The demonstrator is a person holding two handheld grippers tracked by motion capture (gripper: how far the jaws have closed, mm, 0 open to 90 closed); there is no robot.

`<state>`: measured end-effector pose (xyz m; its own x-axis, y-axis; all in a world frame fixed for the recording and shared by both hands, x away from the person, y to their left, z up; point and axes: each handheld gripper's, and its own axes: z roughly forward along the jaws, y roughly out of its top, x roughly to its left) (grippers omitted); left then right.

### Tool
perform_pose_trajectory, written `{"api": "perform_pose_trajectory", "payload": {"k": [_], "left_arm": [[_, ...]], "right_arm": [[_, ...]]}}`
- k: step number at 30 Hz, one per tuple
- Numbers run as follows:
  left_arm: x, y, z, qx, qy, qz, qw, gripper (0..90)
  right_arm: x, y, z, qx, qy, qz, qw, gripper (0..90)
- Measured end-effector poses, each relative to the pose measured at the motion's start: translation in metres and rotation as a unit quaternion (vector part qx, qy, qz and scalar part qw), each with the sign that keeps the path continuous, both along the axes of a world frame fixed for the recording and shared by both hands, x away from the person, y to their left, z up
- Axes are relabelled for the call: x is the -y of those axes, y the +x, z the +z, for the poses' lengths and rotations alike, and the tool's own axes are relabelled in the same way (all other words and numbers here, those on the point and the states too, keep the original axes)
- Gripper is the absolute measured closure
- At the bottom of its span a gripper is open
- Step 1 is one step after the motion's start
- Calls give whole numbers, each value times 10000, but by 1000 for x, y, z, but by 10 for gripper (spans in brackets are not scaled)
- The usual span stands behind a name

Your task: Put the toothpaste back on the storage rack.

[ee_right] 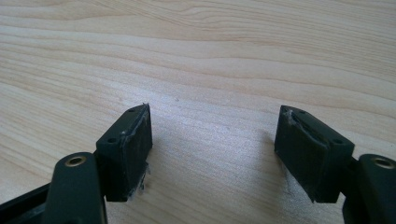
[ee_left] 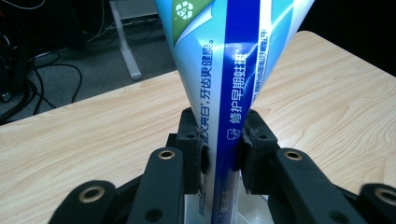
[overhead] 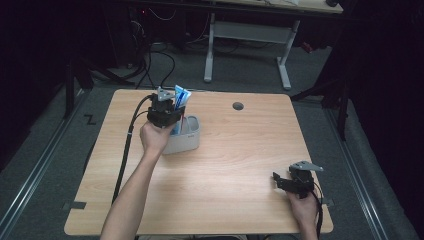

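Left tool [ee_left: 219, 154] clamped on a toothpaste tube [ee_left: 233, 70], upright, long axis vertical, flat crimped end up, lower end down inside a grey holder [overhead: 192, 137] directly beneath, at the far left of the worktop [overhead: 240, 165]. Judged mid-placing or mid-lifting; impossible to tell which. Tube blue, white and teal with printed script. Right tool [ee_right: 215, 149] well apart near the right edge, jaws wide, empty.

Between my left gripper [ee_left: 219, 154] jaws stands a tube [ee_left: 233, 70], a holder [overhead: 186, 136] just below them. Bare table [ee_right: 210, 56] lies ahead of my right gripper [ee_right: 212, 140] jaws.
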<state>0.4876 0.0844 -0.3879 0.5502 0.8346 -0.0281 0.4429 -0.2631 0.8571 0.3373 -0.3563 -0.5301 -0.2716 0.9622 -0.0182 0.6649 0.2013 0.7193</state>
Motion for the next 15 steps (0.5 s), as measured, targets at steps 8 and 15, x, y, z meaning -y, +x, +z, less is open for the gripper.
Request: {"api": "perform_pose_trajectory", "payload": {"k": [8, 15], "left_arm": [[-2, 0, -9, -94, -11, 36, 9999, 729], [-4, -1, -15, -93, -49, 63, 9999, 728]], "right_arm": [[0, 0, 0, 0, 1, 1, 10000, 276], [0, 0, 0, -2, 3, -1, 10000, 276]]}}
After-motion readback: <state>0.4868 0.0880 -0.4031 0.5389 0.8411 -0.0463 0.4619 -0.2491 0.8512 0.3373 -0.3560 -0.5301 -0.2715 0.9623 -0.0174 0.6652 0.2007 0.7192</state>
